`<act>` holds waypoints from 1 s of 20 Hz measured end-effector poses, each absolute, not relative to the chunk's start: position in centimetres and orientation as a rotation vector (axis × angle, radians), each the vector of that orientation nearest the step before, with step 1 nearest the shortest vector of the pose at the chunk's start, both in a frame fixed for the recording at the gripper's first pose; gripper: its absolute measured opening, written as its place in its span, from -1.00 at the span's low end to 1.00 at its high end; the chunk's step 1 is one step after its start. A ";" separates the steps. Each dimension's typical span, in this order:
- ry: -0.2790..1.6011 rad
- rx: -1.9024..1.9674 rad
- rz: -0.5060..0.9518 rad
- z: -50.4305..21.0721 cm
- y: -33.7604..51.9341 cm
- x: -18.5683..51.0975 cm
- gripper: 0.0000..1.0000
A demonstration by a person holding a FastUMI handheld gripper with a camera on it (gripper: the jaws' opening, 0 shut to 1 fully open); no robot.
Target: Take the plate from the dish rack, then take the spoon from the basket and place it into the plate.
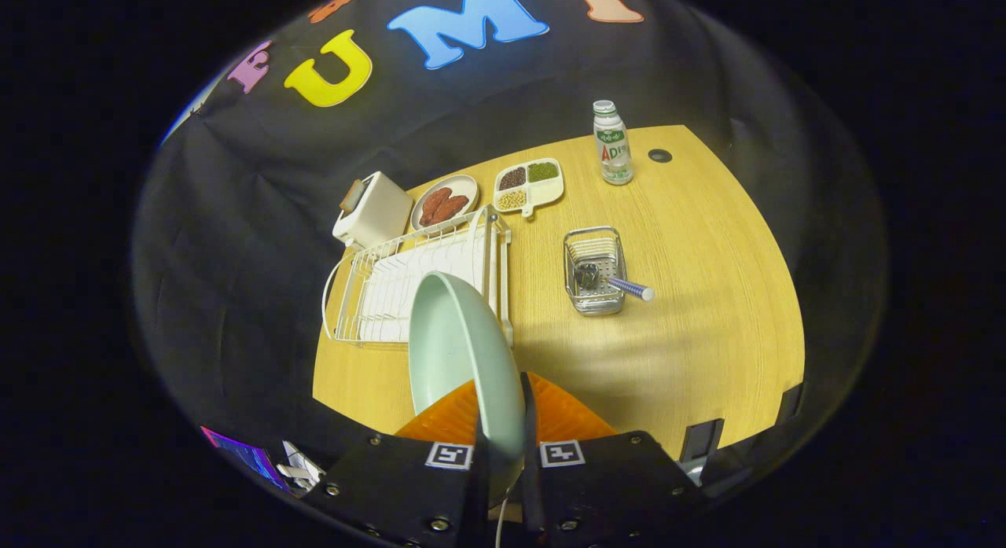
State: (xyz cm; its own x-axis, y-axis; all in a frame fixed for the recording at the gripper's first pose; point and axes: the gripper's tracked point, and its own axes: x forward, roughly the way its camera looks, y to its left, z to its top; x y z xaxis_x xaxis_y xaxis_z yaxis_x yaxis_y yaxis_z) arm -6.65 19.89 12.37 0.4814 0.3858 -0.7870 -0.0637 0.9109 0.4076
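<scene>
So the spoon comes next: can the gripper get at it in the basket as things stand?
Probably not yet. The gripper is shut on the plate, so its fingers are occupied. The spoon itself lies uncovered in the basket, handle sticking out.

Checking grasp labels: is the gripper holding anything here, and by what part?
Yes. The gripper is shut on the pale green plate, pinching its near rim edge-on between the orange fingers, above the table.

Item count: one plate (460,351), clamped between the fingers of one gripper (503,446); one rack (416,285); one basket (595,270) containing one spoon (621,285); one bottle (612,143); one toaster (372,210); one sausage dish (445,201); one four-compartment tray (529,186).
</scene>
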 end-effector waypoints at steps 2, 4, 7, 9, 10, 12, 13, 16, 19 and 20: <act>1.048 0.376 0.304 10.5 19.2 -7.4 -0.66; 1.059 0.422 0.321 8.2 19.0 -8.2 -0.66; 1.042 0.479 0.362 5.3 19.2 -9.1 -0.64; 1.056 0.477 0.350 3.1 19.2 -9.8 -0.64; 1.081 0.471 0.336 2.1 19.1 -10.2 -0.64; 1.110 0.480 0.329 0.7 19.3 -11.1 -0.64; 1.114 0.500 0.326 0.2 19.5 -11.2 -0.64; 1.123 0.580 0.311 -1.3 20.2 -11.2 -0.64; 1.141 0.618 0.311 -2.8 21.3 -11.3 -0.64; 1.143 0.620 0.310 -3.3 21.5 -11.1 -0.64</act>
